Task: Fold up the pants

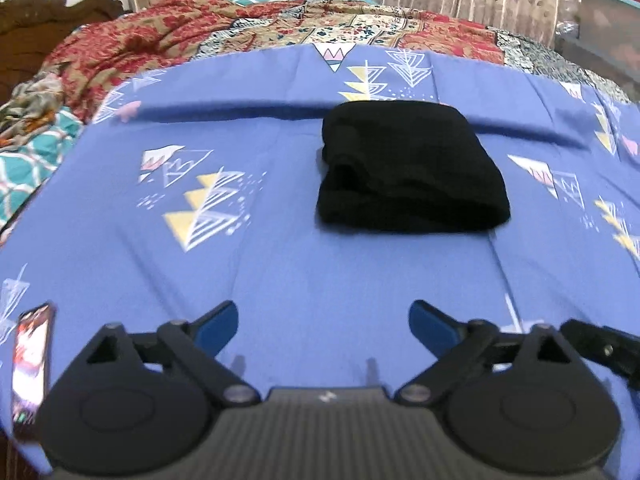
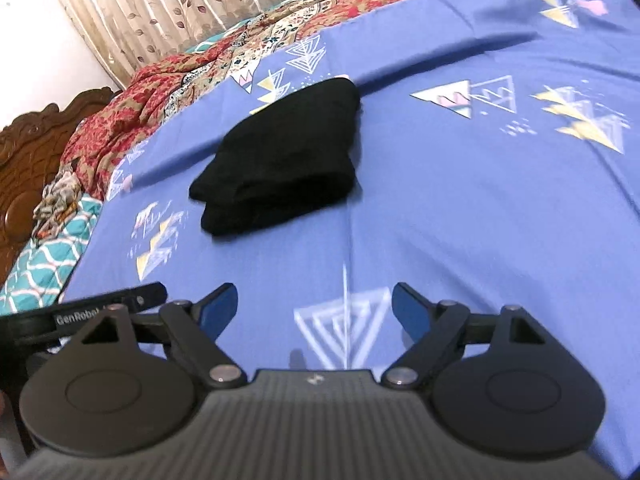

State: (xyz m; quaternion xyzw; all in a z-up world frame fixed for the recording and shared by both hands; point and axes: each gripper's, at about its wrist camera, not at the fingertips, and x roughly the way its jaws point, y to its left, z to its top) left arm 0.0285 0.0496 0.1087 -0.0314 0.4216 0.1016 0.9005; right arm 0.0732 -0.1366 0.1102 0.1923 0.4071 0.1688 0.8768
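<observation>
Folded black pants (image 1: 412, 168) at twelve o'clock on the bed (image 1: 280, 272); left claw (image 1: 323, 330) and right claw (image 2: 314, 312) wide open, empty; loose top layers may spring apart unpressed.

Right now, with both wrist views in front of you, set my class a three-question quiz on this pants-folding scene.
1. True or false: the black pants lie spread flat at full length.
2. What is between the left gripper fingers? A) pants B) nothing C) phone
3. What lies at the left edge of the left wrist view?

Key: 1 false, they are a folded bundle on the blue sheet. 2 B. 3 a phone.
</observation>
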